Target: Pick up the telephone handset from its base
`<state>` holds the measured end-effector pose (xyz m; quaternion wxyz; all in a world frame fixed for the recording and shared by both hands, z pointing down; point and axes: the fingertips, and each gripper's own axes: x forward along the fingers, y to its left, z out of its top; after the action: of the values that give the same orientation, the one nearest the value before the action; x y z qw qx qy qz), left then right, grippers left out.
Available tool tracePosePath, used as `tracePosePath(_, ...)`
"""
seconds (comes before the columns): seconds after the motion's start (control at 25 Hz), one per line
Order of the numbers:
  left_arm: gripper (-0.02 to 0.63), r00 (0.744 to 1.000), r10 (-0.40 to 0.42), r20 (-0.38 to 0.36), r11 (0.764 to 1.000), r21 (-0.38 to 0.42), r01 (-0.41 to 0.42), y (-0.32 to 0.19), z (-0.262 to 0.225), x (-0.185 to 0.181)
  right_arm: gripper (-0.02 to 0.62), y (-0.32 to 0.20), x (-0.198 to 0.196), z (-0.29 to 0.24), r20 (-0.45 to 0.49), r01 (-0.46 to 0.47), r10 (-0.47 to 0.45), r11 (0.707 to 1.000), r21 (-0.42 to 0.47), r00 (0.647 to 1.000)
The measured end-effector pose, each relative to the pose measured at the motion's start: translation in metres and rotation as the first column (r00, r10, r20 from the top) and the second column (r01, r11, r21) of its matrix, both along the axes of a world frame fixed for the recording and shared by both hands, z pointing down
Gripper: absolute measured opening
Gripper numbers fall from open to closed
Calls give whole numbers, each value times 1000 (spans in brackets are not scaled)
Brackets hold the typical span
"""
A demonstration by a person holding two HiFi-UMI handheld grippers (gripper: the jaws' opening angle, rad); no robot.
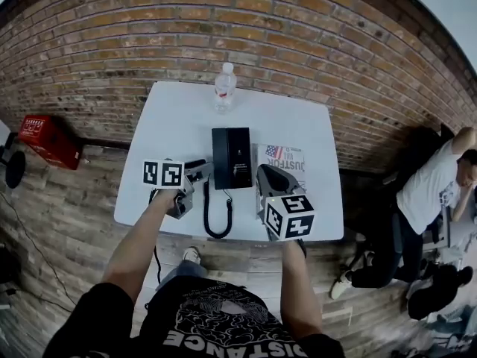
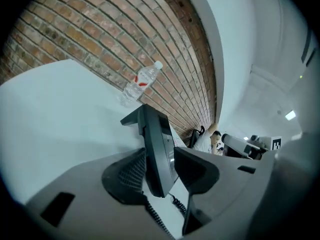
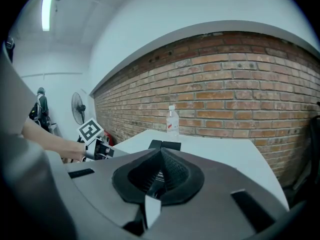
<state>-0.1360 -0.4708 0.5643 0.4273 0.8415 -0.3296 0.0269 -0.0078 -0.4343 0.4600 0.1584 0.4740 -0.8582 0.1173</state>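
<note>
The black telephone (image 1: 237, 157) lies in the middle of the white table (image 1: 313, 125), its handset (image 1: 220, 159) resting in the left side of the base. A coiled cord (image 1: 218, 216) loops toward the table's near edge. My left gripper (image 1: 203, 171) is just left of the phone, rolled over and open. In the left gripper view the phone (image 2: 160, 149) shows edge-on in the gap between the pads (image 2: 127, 176), which do not press on it. My right gripper (image 1: 267, 176) hovers at the phone's right, its pads (image 3: 172, 171) closed together with nothing in them.
A clear water bottle (image 1: 224, 88) stands at the table's far edge by the brick wall. A printed sheet with a flag (image 1: 283, 157) lies right of the phone. A person sits on the floor at the right (image 1: 432, 192). A red box (image 1: 48, 140) lies at the left.
</note>
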Motion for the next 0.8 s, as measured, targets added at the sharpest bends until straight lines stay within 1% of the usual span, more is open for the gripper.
tracePosePath(0.12,155,999,37,-32,999,-39,-38,-12,11,0,-2,-8,0,6,-6,-46,46,999,-15,999)
tracePosePath(0.24,155,992,99,-82,992,-75,-105,-20,19,8,-2,-14,3,11,-17,-100,99,995,-29,995)
tracePosePath(0.44,155,971,171,-168,976,-108,-190,-32,23,15,-2,-22,6,19,-27,-174,173,984,-49,985)
tracePosePath(0.56,152,953,218,-210,962,-116,-246,-33,22,19,-2,-21,6,27,-31,-213,211,974,-73,977)
tracePosePath(0.68,118,936,256,-244,948,-128,-292,-34,21,23,-2,-21,4,32,-38,-239,236,967,-89,971)
tracePosePath(0.72,84,932,260,-253,944,-137,-301,-34,22,23,-2,-20,3,33,-39,-247,245,964,-94,969)
tracePosePath(0.8,77,926,258,-274,937,-163,-309,-34,23,24,-2,-19,5,34,-40,-265,262,959,-98,964)
